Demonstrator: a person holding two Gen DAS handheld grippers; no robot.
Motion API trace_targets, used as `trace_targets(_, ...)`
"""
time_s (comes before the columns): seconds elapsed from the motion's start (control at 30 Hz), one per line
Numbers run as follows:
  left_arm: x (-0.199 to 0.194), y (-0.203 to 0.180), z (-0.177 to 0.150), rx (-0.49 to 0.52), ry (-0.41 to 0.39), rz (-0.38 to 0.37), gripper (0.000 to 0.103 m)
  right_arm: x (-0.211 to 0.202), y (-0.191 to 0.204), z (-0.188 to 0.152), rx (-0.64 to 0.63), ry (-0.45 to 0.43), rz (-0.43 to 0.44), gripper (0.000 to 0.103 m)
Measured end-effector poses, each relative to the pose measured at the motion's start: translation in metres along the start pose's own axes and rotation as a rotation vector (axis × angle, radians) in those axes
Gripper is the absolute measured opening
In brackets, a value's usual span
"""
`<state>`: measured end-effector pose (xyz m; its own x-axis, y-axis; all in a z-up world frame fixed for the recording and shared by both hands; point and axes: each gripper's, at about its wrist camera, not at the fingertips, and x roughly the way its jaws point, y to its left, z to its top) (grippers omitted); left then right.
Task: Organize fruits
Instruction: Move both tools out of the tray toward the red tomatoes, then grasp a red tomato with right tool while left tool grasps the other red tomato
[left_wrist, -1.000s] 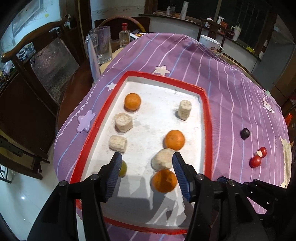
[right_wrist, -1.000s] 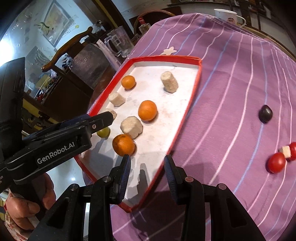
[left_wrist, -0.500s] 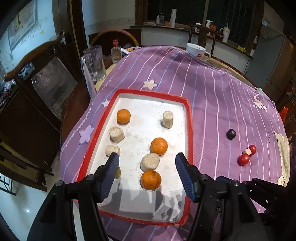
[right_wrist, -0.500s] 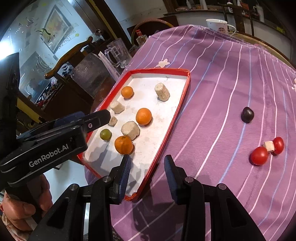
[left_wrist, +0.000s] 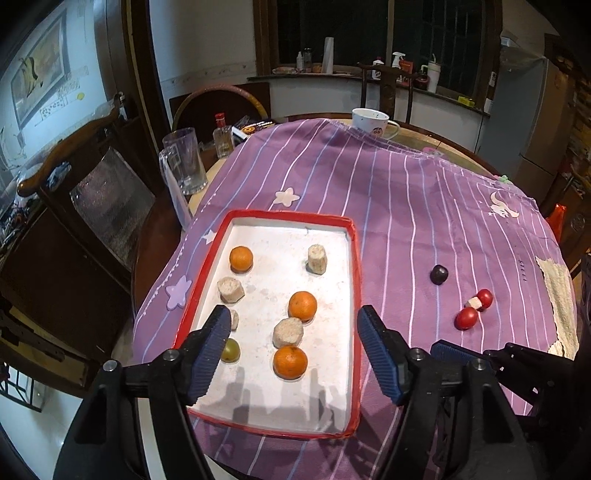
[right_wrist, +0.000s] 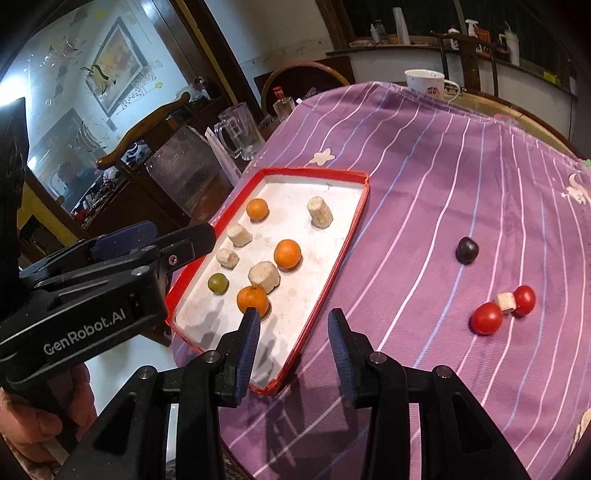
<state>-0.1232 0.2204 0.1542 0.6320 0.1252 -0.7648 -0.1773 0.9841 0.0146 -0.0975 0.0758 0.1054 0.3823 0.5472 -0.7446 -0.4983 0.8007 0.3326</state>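
With the left hand-held gripper (left_wrist: 291, 345) opening, nothing between its jaws, and the right hand-held gripper (right_wrist: 291, 341) spread and bare, approach the dark plum (right_wrist: 467, 250) on the tabletop (right_wrist: 424, 177) steeply, straddling it before carrying it to the red tray (right_wrist: 354, 225).

Glass beer mug (left_wrist: 183, 161) beside purple striped tablecloth (left_wrist: 406, 206), white cup (left_wrist: 370, 122) at far edge, small clear bottle (left_wrist: 222, 136), wooden chair (left_wrist: 92, 192)

The left tongs' finger (left_wrist: 212, 341) covers part of a beige chunk (left_wrist: 233, 319) and the edge of the green fruit (left_wrist: 231, 350). The hand (right_wrist: 37, 417) is cut off at the picture's edge. The windowsill bottles (left_wrist: 397, 61) are too small to identify.
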Motion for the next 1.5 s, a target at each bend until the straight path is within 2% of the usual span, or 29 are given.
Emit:
trace_targets(0.23,0.011,-0.019,-0.003,0.008,0.033,-0.031,0.071,-0.008,-0.02,-0.009,0.041,0.004,-0.037,0.043)
trace_targets(0.47,0.027,-0.043,-0.008,0.01,0.079,-0.061,0.071,-0.018,-0.062,-0.023,0.129,0.021,-0.074,0.043)
trace_targets(0.8,0.058,-0.074,-0.013,0.006,0.151,-0.09,0.071,-0.047,-0.176,-0.042,0.394,0.002,-0.174,0.044)
trace_targets(0.9,0.074,-0.084,-0.015,-0.001,0.19,-0.105,0.071,-0.048,-0.196,-0.045,0.431,0.013,-0.187,0.044)
trace_targets(1.2,0.097,-0.117,-0.025,0.054,0.245,-0.172,0.071,-0.033,-0.215,-0.041,0.432,0.036,-0.166,0.044)
trace_targets(1.5,0.118,-0.153,-0.029,0.113,0.281,-0.267,0.071,-0.013,-0.233,-0.019,0.466,0.044,-0.113,0.043)
